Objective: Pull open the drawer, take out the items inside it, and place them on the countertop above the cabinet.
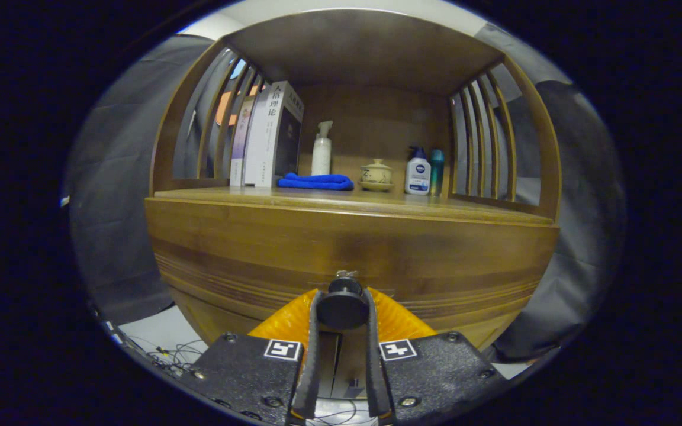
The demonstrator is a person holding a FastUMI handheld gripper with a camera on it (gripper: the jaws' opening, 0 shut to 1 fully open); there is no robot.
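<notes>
Wooden drawer front (353,248) looks closed below the bench (341,200), while the gripper (342,307) has both fingers clamped on the dark round knob (342,303), so pulling, emptying and placing all remain.

you see dim, warm light; the cabinet (353,236) front bows with fisheye distortion, its shelf recess is shadowed, and the near knob (342,303) blurs.
</notes>
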